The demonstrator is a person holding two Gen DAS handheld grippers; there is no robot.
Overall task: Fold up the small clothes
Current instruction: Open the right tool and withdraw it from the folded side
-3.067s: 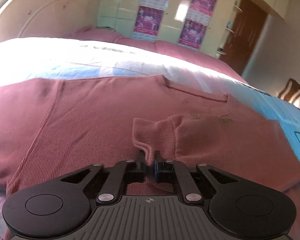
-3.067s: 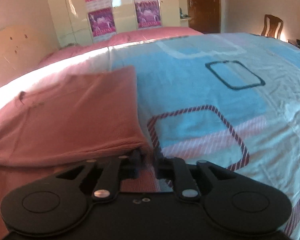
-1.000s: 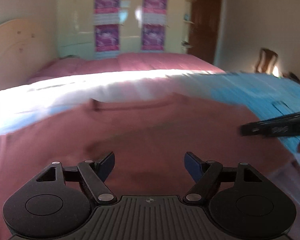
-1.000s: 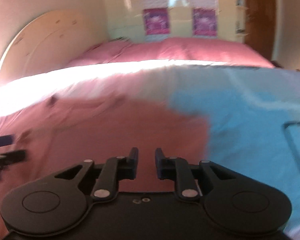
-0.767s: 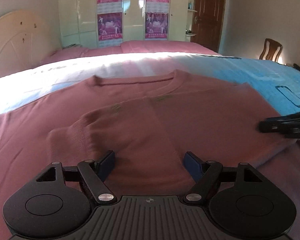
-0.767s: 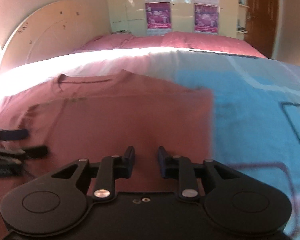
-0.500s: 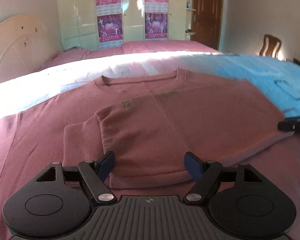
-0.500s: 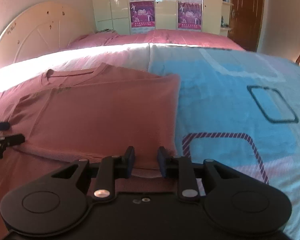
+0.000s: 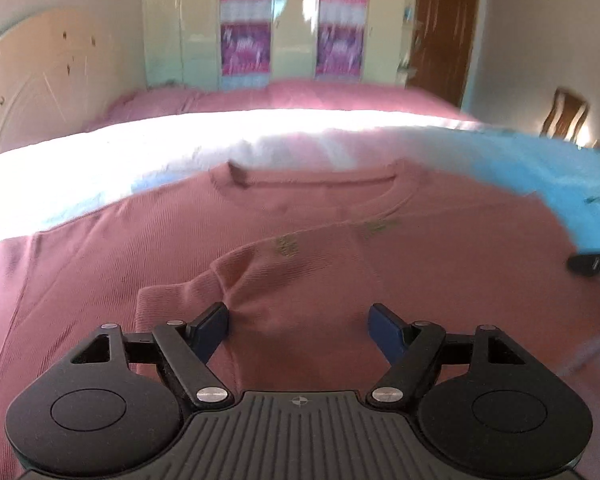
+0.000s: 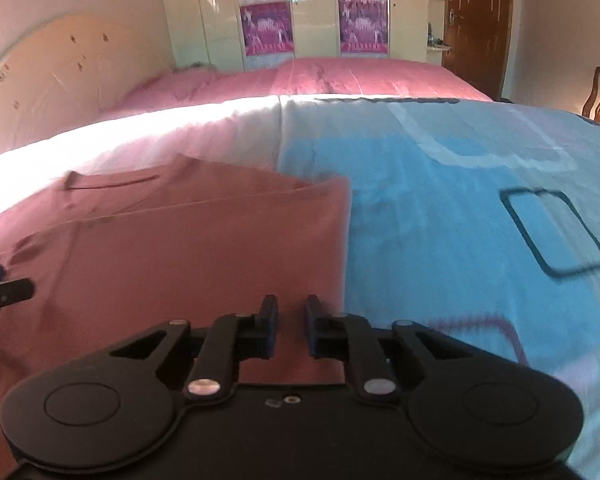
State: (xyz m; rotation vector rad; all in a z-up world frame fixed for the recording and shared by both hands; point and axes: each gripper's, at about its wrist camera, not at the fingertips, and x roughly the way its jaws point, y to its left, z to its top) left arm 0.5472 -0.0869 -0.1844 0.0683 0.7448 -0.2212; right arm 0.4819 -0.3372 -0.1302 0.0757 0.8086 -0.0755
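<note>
Dusty-pink ribbed knit long-sleeve top [image 9: 380, 264] lies flat, neckline away from the cameras, on the bed's light-blue patterned bedspread [image 10: 440, 240]. Its right-hand side is folded in: straight vertical fold edge [image 10: 342, 240] in the right wrist view, and the sleeve cuff [image 9: 172, 304] lies across the chest, just ahead of the left tool.

Left gripper [image 9: 300, 322]: jaws wide apart, holding nothing, low over the folded sleeve. Left pad sits at the cuff; can't tell if it actually touches the fabric.

Right gripper [image 10: 288, 322]: jaws nearly closed, narrow gap, nothing visibly pinched. It sits over the lower part of the top, close to the fold edge. Whether it rests on the cloth I can't tell; there's motion blur.

Each tool's tips show at the edge of the other's view, so both are over the garment, well apart.

Step, my read: first side fold is done and let go, the person's left side is still spread out, its shoulder and sleeve [image 9: 40, 280] run out toward the left edge.

Next move needs:
- left tool out to that sleeve or shoulder, right tool to the hem on the same side
- pinch a single layer only; ribbed knit stretches and drags
- carry it over to mirror the first fold without pulling the cuff off the chest

Then bottom-up fold
</note>
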